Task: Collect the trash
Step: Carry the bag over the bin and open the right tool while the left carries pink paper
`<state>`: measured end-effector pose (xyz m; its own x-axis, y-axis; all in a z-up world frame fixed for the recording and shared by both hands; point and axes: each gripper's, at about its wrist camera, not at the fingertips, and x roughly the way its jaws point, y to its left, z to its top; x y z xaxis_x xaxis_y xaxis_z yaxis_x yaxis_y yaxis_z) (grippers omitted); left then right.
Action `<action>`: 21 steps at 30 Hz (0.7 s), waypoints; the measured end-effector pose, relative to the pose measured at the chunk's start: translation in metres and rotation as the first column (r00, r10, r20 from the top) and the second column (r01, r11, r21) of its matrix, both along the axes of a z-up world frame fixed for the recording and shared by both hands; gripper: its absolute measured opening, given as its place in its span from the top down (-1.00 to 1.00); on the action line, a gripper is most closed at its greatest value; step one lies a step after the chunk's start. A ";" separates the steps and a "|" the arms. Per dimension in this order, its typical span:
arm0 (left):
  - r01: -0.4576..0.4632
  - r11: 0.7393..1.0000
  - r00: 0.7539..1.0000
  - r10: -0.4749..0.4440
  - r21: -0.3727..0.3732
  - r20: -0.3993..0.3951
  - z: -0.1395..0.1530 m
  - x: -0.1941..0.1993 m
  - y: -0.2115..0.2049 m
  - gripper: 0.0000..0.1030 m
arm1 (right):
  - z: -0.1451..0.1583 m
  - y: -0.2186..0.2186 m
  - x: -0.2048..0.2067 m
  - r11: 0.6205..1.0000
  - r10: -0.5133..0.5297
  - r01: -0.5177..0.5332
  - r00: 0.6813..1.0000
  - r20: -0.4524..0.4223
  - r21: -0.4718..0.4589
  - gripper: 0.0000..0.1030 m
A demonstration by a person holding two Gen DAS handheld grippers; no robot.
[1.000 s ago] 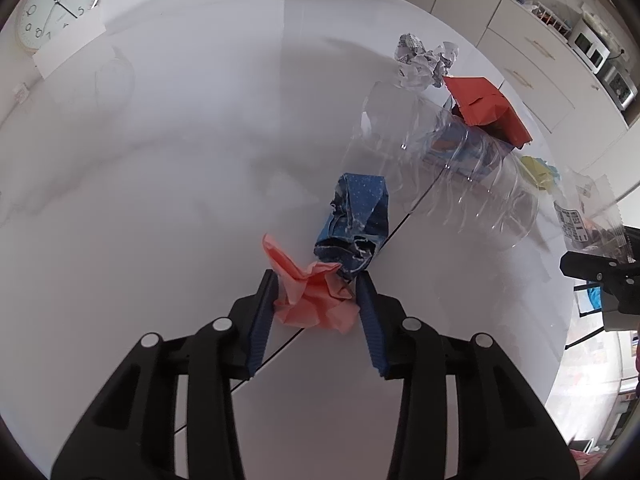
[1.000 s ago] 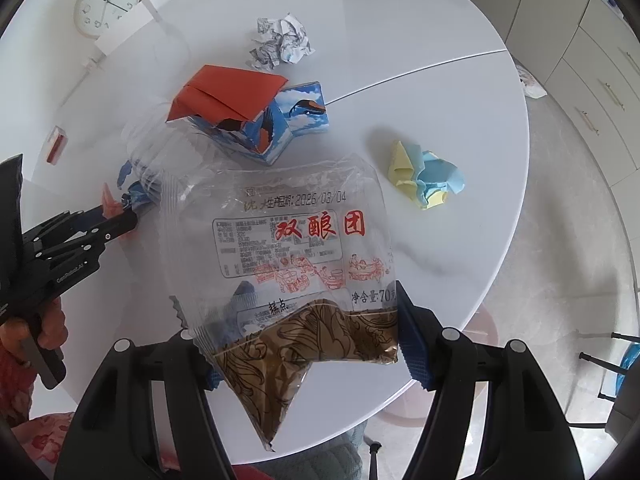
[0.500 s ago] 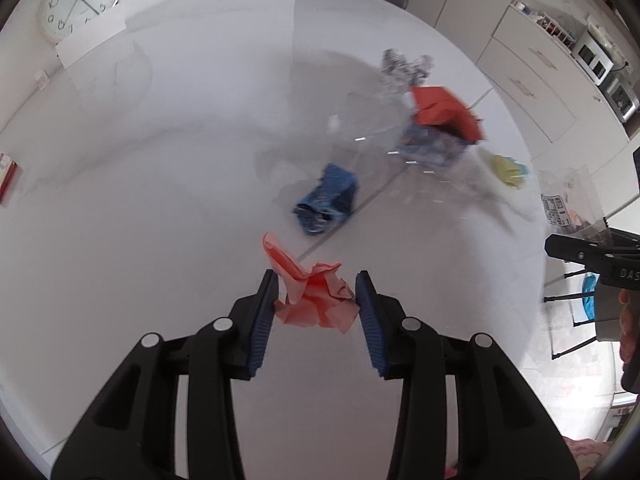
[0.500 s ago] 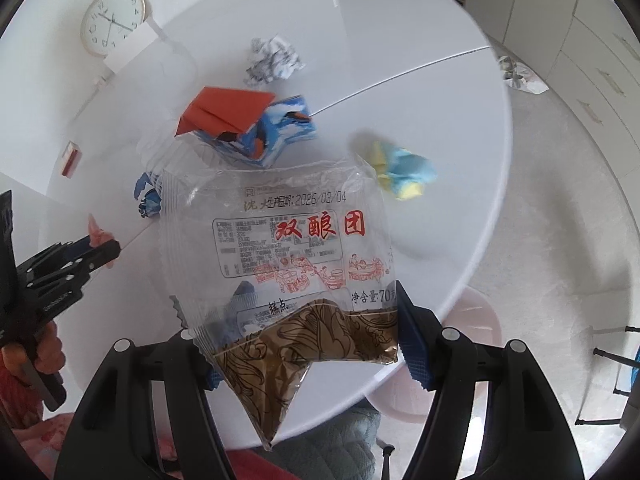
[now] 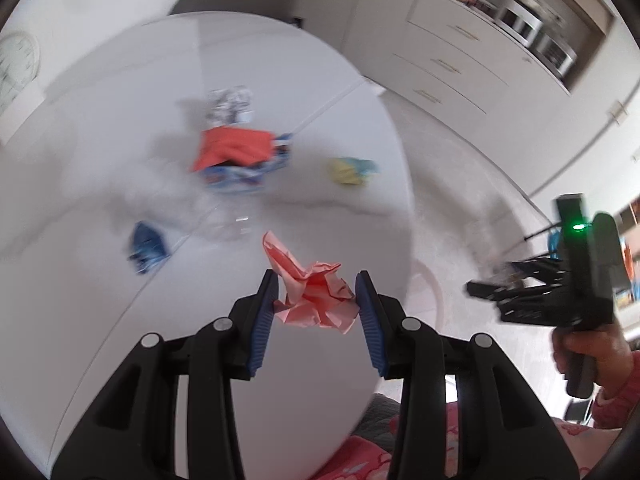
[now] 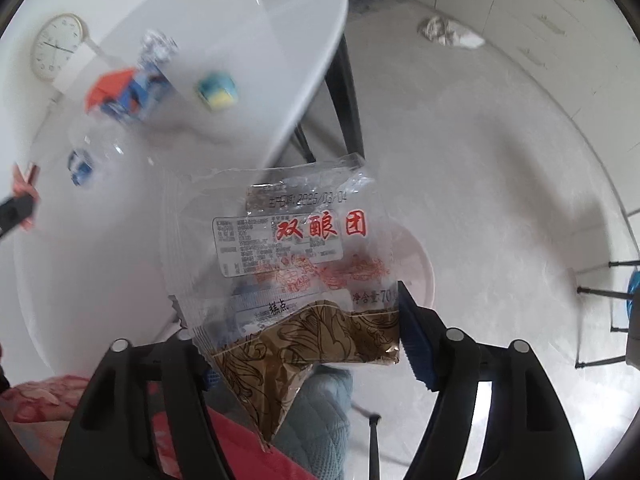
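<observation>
Spreading wide below both hands, the white round table [image 5: 100,240] holds a red-topped blue box [image 5: 240,156] at its centre; out past its four o'clock edge the right gripper [image 6: 304,344] pinches a clear printed bag [image 6: 296,264] above a pink bin [image 6: 416,268]; the left gripper [image 5: 316,300] clamps crumpled pink paper [image 5: 316,292].

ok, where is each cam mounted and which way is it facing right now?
Left wrist: on the left gripper, looking down over the white table; jaws hold pink paper; right hand with its gripper shows at right.
Right wrist: on the right gripper, looking past the table edge to the floor and a pink bin; jaws hold a snack bag; red sleeve at bottom left.
Shared: table, red paper, yellow-blue wad.
</observation>
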<state>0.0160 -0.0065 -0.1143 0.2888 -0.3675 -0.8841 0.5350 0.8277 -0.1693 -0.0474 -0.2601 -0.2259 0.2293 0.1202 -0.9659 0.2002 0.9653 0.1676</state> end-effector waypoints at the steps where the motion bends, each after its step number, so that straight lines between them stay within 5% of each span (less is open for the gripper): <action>1: 0.022 1.000 1.000 -0.022 0.003 -0.001 0.000 -0.004 -0.011 0.23 | -0.008 -0.004 -0.001 1.000 -0.010 0.010 1.000 -0.022 0.004 -0.96; 21: 0.302 0.953 0.953 -0.301 0.026 -0.037 -0.011 -0.039 -0.141 0.16 | -0.006 -0.067 -0.033 0.991 -0.133 0.133 0.991 -0.014 -0.010 -0.95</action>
